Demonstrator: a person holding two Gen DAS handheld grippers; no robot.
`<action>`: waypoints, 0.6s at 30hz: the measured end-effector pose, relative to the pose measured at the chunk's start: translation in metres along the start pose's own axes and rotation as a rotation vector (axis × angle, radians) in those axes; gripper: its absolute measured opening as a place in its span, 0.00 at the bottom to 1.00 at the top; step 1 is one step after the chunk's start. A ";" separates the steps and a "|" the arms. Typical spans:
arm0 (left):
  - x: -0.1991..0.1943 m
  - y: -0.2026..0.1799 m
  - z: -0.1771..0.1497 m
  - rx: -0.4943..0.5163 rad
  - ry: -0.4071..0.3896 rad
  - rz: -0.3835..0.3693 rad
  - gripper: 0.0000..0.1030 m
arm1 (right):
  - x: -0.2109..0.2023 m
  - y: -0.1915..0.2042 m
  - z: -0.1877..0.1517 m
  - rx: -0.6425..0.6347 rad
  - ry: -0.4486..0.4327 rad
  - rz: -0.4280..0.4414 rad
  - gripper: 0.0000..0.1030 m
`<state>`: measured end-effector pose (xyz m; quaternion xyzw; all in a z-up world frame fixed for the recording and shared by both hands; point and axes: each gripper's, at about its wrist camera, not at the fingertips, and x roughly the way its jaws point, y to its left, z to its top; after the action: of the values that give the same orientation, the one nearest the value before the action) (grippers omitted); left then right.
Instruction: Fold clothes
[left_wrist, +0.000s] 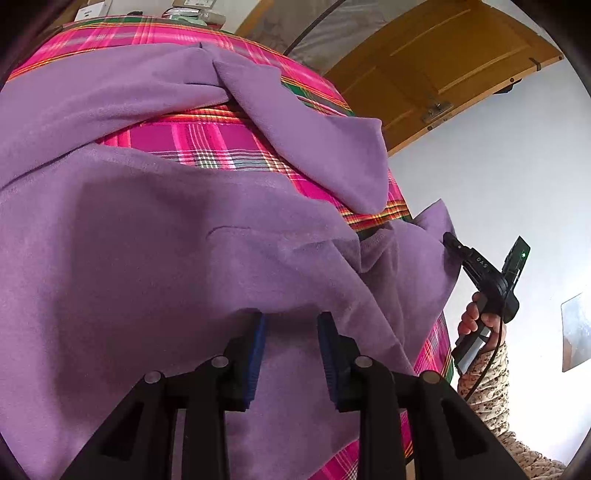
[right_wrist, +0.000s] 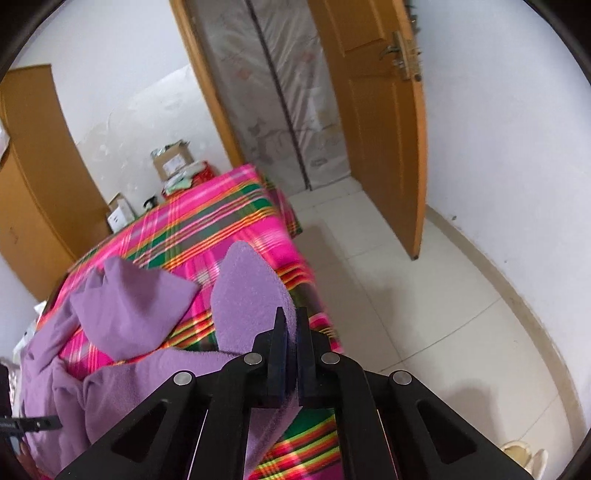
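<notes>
A: The plaid cover (right_wrist: 221, 229) is the biggest thing here, a smooth woven spread in pink, green and orange, drawn flat over what may be a bed or a table. The purple garment (left_wrist: 166, 229) lies rumpled across it, soft and fleecy, one floppy part folded back, its near side hanging over the edge

B: And the tongs?

A: The right tongs (right_wrist: 290, 325) are clamped on a pointed corner of the garment near the cover's edge. The left tongs (left_wrist: 291, 354) stand partly open with fleece bunched between the blue ribbed pads (left_wrist: 258, 354), which do not visibly press it

B: The risk?

A: If the left side never bites, a lift by the right alone would likely drag the limp cloth crooked, or off onto the tiled floor (right_wrist: 424, 314)
</notes>
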<state>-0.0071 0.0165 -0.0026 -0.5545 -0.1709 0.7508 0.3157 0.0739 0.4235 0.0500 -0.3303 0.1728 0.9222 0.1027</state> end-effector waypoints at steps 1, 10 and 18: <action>0.001 0.001 0.000 -0.001 0.000 -0.003 0.28 | -0.003 -0.003 0.001 0.010 -0.013 -0.006 0.04; 0.003 0.002 -0.004 0.002 0.003 -0.009 0.29 | -0.018 -0.033 0.005 0.092 -0.074 -0.061 0.03; 0.004 -0.003 -0.006 0.001 0.010 -0.020 0.29 | -0.028 -0.064 0.002 0.188 -0.106 -0.122 0.03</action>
<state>-0.0010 0.0204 -0.0057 -0.5562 -0.1745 0.7450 0.3242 0.1138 0.4808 0.0535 -0.2801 0.2322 0.9101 0.1982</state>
